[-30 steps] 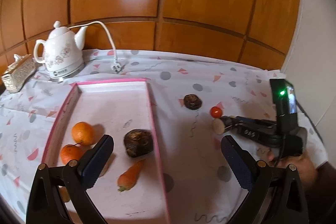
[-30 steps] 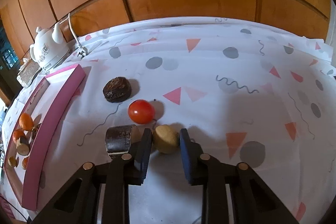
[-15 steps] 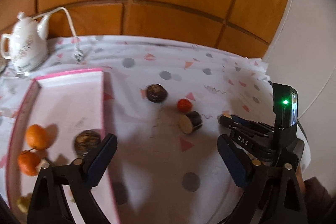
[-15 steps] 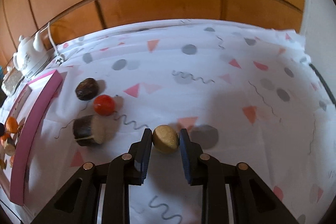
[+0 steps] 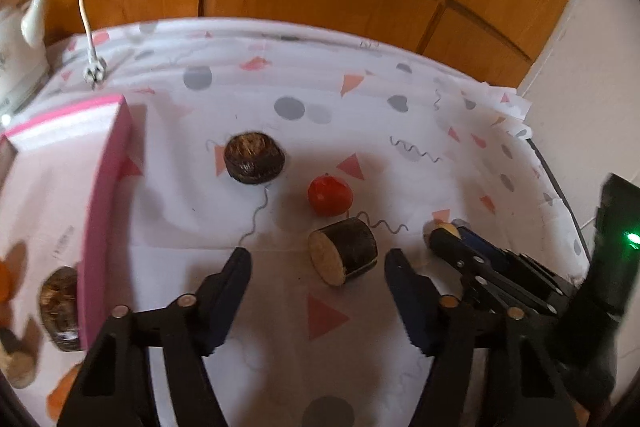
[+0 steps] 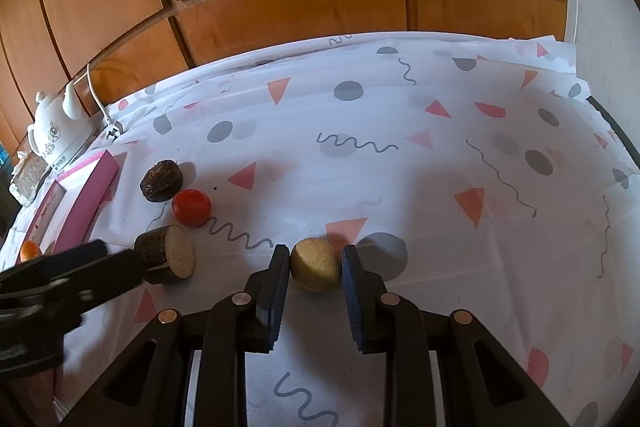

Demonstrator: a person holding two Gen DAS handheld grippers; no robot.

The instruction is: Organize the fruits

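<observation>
My right gripper point(image 6: 315, 259) is shut on a small tan round fruit point(image 6: 315, 269), low over the patterned cloth; both show at the right of the left wrist view point(image 5: 442, 229). My left gripper point(image 5: 318, 265) is open, its jaws on either side of a dark cut cylinder piece with a pale end point(image 5: 344, 255), not touching it; this piece also shows in the right wrist view point(image 6: 168, 259). A red tomato point(image 5: 330, 195) and a dark brown round fruit point(image 5: 254, 163) lie just beyond. The pink tray point(image 5: 102, 211) stands at the left.
The tray holds oranges point(image 5: 4, 279), a dark fruit point(image 5: 60, 307) and other pieces, partly cut off. A white kettle point(image 6: 56, 131) with cord and plug point(image 5: 94, 75) stands at the back left. A wooden panel wall backs the table. The table edge runs along the right.
My left gripper has swung right from over the tray to the cut cylinder piece. My right gripper has carried the tan fruit to the right, away from the tomato and cylinder.
</observation>
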